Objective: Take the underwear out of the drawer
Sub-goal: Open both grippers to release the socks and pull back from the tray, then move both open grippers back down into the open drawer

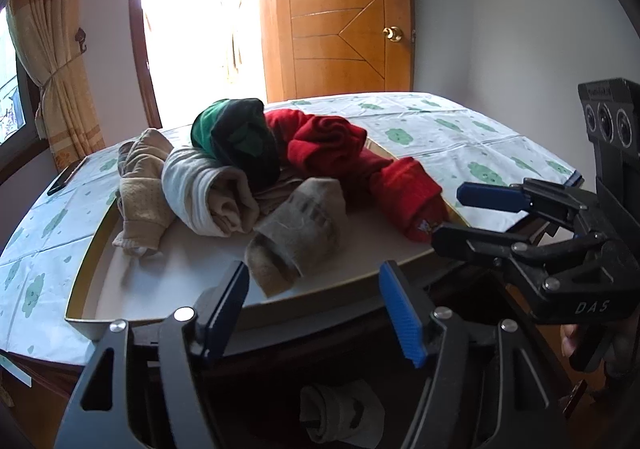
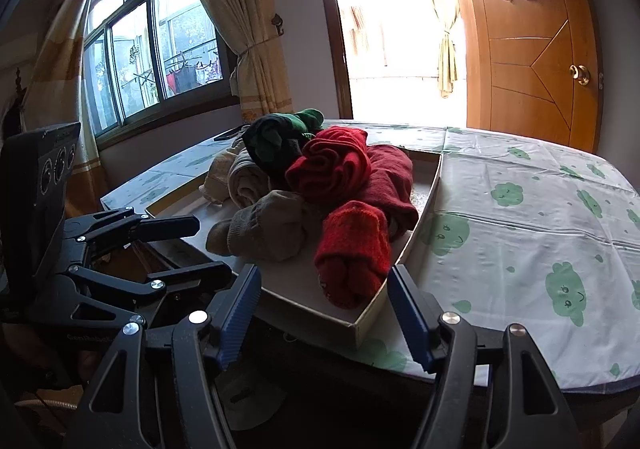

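Both grippers — left [image 1: 314,313], right [image 2: 320,317] — gape empty; reaching for a roll [image 1: 340,419] below could snag the tray [image 1: 86,269].

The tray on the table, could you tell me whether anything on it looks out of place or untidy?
The tray holds rolled clothes heaped loosely rather than in rows. The red roll sits hard against the near corner wall, and a beige piece slumps over the far left edge. One grey roll lies below, off the tray.
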Demonstrator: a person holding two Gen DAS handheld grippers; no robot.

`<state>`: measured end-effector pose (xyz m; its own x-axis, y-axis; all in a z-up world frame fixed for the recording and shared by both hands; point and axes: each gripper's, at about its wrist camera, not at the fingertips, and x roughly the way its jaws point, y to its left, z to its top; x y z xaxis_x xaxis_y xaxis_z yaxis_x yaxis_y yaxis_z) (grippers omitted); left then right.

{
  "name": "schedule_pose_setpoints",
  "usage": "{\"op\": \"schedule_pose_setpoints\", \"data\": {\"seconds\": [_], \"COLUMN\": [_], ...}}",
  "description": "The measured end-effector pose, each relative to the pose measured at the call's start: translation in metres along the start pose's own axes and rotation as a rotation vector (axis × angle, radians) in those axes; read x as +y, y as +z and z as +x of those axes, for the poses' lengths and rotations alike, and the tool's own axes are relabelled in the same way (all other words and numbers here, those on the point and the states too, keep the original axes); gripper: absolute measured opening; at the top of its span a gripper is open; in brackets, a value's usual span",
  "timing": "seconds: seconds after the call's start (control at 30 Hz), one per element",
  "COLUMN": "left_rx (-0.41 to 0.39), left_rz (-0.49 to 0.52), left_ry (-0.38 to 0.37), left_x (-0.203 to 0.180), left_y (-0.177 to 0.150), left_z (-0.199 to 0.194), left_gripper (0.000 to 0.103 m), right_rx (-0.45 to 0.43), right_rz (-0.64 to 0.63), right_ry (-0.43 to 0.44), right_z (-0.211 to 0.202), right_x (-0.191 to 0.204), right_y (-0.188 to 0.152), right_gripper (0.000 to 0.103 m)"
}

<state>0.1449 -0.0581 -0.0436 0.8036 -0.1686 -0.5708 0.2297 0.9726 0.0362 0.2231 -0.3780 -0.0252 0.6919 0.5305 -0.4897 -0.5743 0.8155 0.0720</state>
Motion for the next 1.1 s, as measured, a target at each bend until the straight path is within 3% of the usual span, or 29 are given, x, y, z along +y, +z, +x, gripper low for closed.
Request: {"op": "schedule_pose_setpoints", "data": {"seconds": [0.13, 1.1], "left_rx": [-0.006, -0.031], "left_rz": [-0.005, -0.015], "left_ry": [-0.005, 0.007], "left_x": [-0.001, 0.000], "left_y": [-0.004, -0.036], "left_z": [-0.003, -0.020], "left_gripper": [0.071, 0.071], "right_rx": [-0.012, 0.013], "right_rz": [0.000, -0.075], "right_ry": [0.009, 0.050], "right_z": [-0.006, -0.007], "right_x": [0.004, 0.036], "right_y": [-0.003, -0.044], "right_gripper": [0.072, 0.072]}}
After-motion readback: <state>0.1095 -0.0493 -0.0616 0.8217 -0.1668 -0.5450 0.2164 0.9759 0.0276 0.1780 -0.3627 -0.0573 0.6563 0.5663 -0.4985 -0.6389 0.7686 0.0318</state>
